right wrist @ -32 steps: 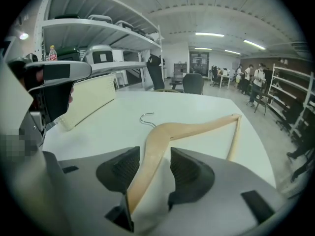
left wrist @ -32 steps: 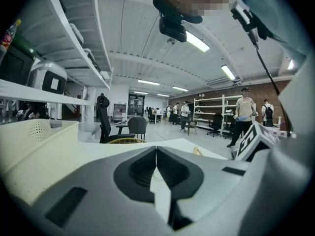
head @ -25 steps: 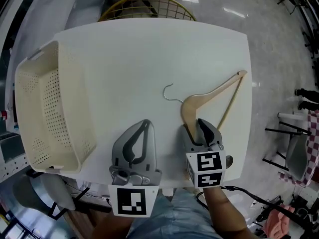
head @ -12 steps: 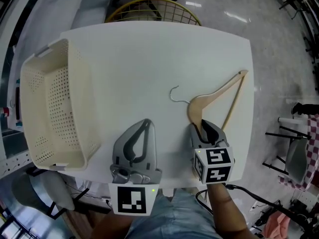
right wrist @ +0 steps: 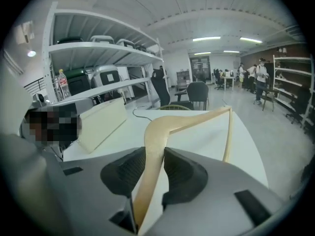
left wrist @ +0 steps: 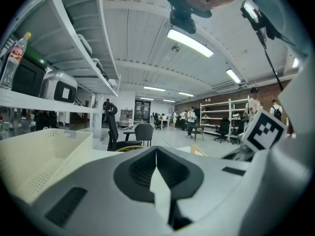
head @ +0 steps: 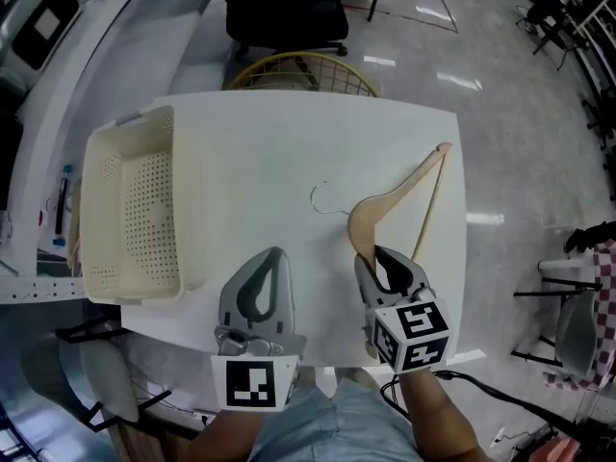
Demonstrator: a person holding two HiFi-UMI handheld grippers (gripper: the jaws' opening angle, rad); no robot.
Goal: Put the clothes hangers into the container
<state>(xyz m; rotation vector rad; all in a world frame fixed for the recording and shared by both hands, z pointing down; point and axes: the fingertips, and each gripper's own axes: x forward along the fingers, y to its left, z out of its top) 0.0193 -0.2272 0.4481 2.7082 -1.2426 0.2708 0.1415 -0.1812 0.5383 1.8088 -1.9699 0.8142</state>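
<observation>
A wooden clothes hanger (head: 397, 198) with a metal hook (head: 321, 199) lies on the right half of the white table (head: 241, 142). My right gripper (head: 383, 264) is shut on the near end of its left arm. In the right gripper view both pads press the pale wood (right wrist: 158, 136) at the right gripper (right wrist: 154, 155). The cream perforated basket (head: 130, 215) stands at the table's left edge with nothing showing inside it. My left gripper (head: 258, 287) rests at the table's front edge, right of the basket, jaws together and holding nothing; the left gripper view shows the left gripper (left wrist: 156, 156) beside the basket (left wrist: 34, 151).
A yellow wire basket (head: 298, 65) and a black office chair (head: 289, 12) stand on the floor beyond the table's far edge. A shelving unit (head: 38, 56) runs along the left. The table's right edge lies close to the hanger's far tip (head: 443, 148).
The right jaws have closed onto the hanger's near arm. The head view has shifted and now takes in more floor beyond the table. The left gripper has stayed put.
</observation>
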